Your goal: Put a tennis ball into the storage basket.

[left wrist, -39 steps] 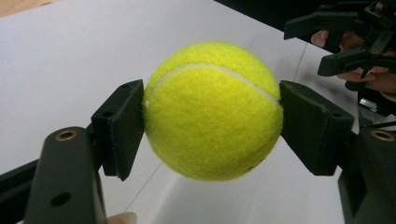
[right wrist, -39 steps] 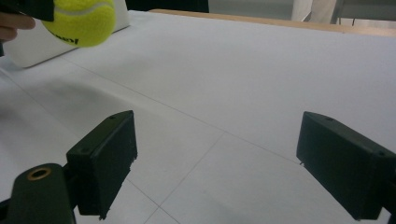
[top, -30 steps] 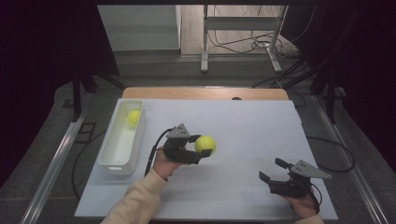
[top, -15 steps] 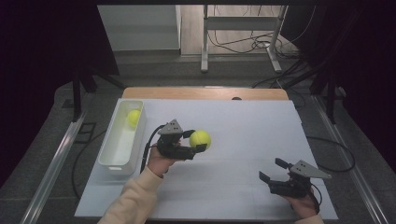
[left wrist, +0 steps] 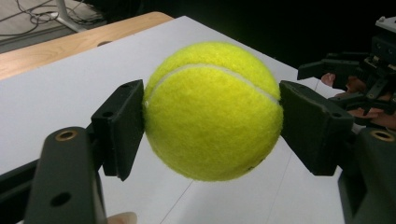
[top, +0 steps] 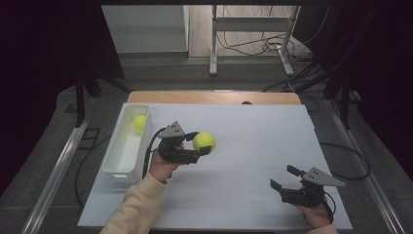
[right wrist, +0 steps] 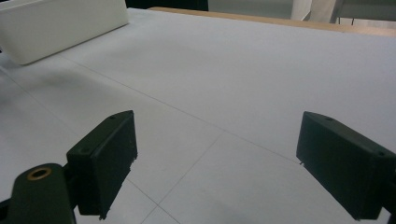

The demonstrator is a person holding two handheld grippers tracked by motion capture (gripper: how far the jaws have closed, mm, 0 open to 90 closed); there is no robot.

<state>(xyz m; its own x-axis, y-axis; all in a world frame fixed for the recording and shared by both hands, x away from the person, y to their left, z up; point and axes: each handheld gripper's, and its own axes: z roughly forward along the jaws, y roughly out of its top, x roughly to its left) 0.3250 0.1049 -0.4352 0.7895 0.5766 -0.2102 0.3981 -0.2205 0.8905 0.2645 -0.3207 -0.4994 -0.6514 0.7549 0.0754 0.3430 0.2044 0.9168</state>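
Yellow-green fuzzy tennis ball [left wrist: 212, 112], clamped, above the white table [top: 253, 146]

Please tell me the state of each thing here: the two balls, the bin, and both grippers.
Held ball: clamped, lifted off the table.
Second ball: resting in the bin.
Bin: upright, open-topped.
Left gripper: shut on the held ball.
Right gripper: open, holding nothing.

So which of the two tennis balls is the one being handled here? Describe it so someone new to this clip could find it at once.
Start at the white sheet covering the table, then find the long white bin by its left edge. Just right of the bin, the left gripper clamps a yellow tennis ball above the sheet. The other tennis ball lies loose inside the bin; this one sits between two black jaws.
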